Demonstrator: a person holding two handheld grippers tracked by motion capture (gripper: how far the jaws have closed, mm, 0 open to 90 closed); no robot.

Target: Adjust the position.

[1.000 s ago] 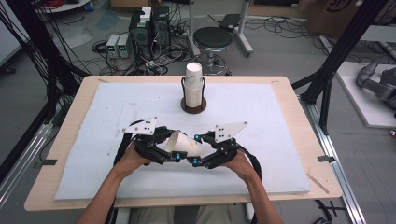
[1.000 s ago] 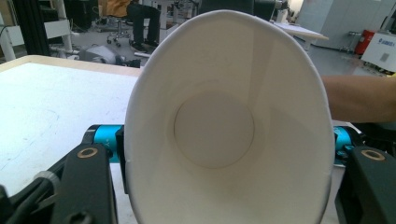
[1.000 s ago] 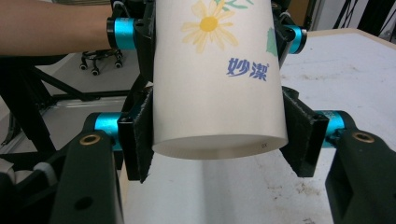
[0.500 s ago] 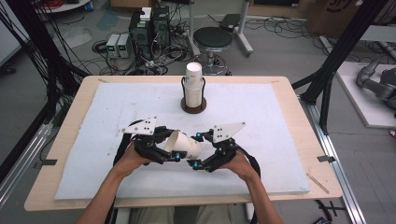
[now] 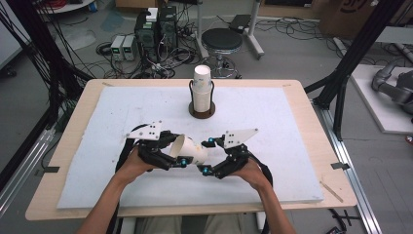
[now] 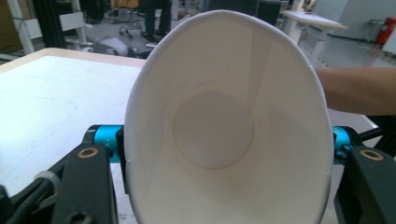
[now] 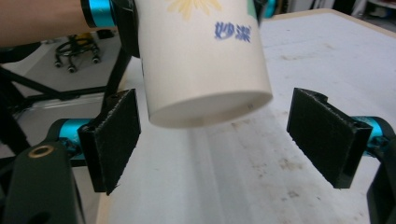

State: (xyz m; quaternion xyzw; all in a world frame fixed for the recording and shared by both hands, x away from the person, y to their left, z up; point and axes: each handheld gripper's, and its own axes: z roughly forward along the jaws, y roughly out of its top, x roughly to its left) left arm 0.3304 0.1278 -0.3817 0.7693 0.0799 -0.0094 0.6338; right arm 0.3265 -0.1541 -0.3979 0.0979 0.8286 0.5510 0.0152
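Right gripper view has the paper cup [image 7: 203, 60] up close: blue Chinese characters, seemingly "妙洁", are printed on its white side beside a cut-off yellow flower. Its base hangs between the pads of the right gripper [image 7: 215, 140], which stand apart, touching nothing, having just opened. High view places the cup above the white mat [image 5: 292, 126], near the table's near edge, clamped at the rim by the left gripper [image 5: 173, 156]. Farther off, a cup stack [image 5: 201, 92] stands in a holder.
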